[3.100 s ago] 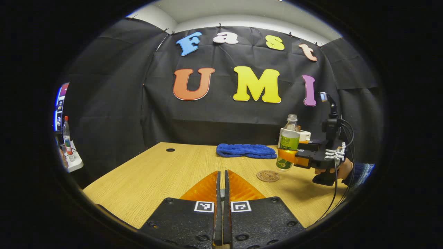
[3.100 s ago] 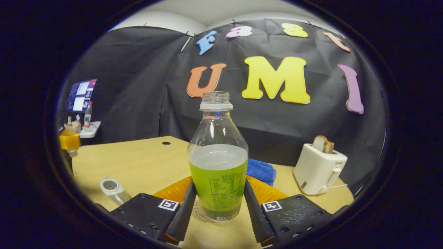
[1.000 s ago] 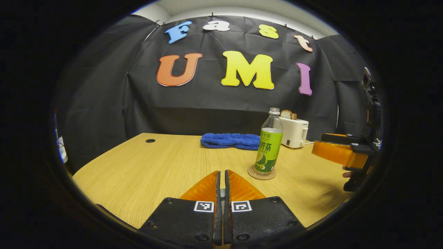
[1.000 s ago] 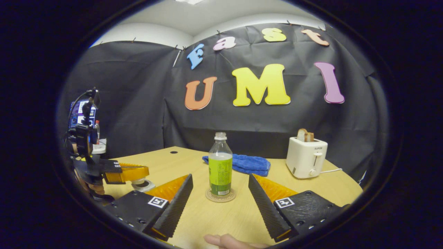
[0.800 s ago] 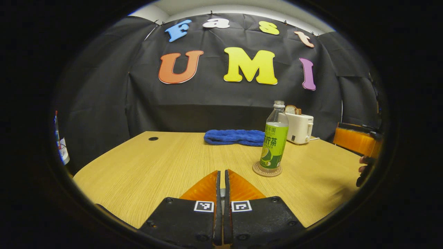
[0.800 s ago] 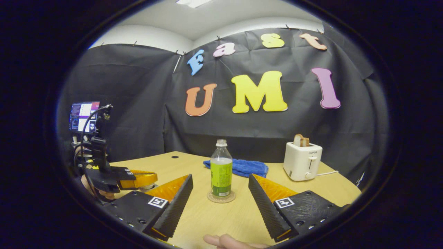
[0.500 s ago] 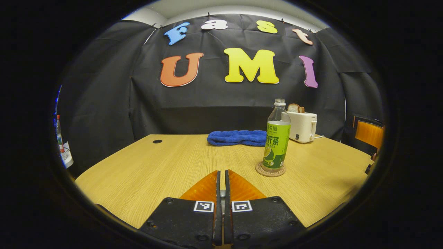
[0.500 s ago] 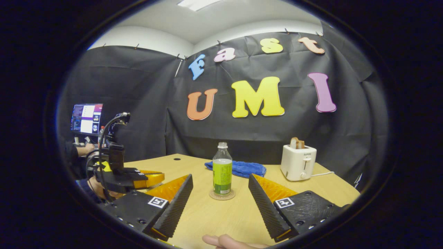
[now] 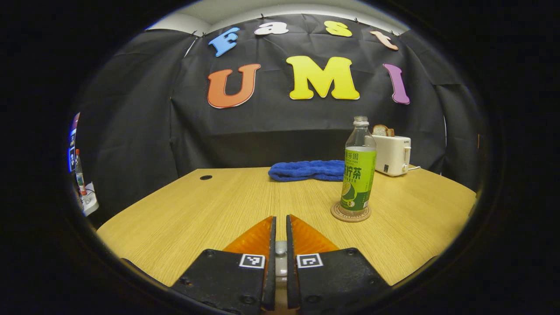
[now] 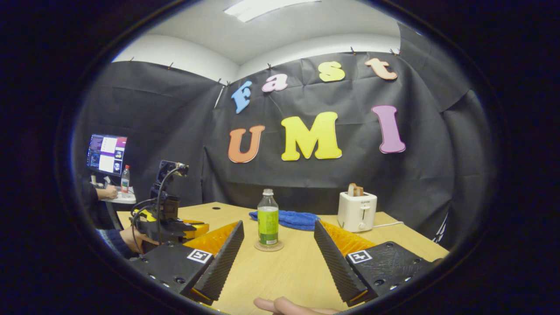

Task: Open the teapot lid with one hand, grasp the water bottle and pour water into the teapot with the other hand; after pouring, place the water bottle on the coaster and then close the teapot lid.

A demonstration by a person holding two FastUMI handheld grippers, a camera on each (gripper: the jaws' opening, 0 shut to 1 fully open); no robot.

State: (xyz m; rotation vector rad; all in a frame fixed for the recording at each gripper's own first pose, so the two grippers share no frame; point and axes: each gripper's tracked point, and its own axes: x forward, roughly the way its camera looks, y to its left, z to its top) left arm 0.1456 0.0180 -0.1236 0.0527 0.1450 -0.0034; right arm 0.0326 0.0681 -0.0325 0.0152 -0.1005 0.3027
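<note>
The green-labelled water bottle (image 9: pixel 359 175) (image 10: pixel 268 225) stands upright and uncapped on the round coaster (image 9: pixel 351 215) (image 10: pixel 268 246), right of the table's middle. My left gripper (image 9: pixel 280 217) is nearly shut, and a pale piece of the teapot lid fills the narrow gap between its fingers. In the right gripper view that left gripper (image 10: pixel 192 228) sits low at the table's left, held by a hand. The teapot's body is hidden behind my right gripper's near finger. My right gripper (image 10: pixel 278 224) is open and empty, well back from the bottle.
A blue towel (image 9: pixel 306 169) (image 10: pixel 288 218) lies at the table's (image 9: pixel 197 210) far edge, with a white toaster (image 9: pixel 392 153) (image 10: pixel 356 212) holding bread to its right. A fingertip (image 10: pixel 280 305) shows below my right gripper. A monitor (image 10: pixel 106 153) and a person stand off to the left.
My right gripper has let go of the bottle on the coaster and drawn back and up. The gap between my left gripper's fingers has widened a little.
</note>
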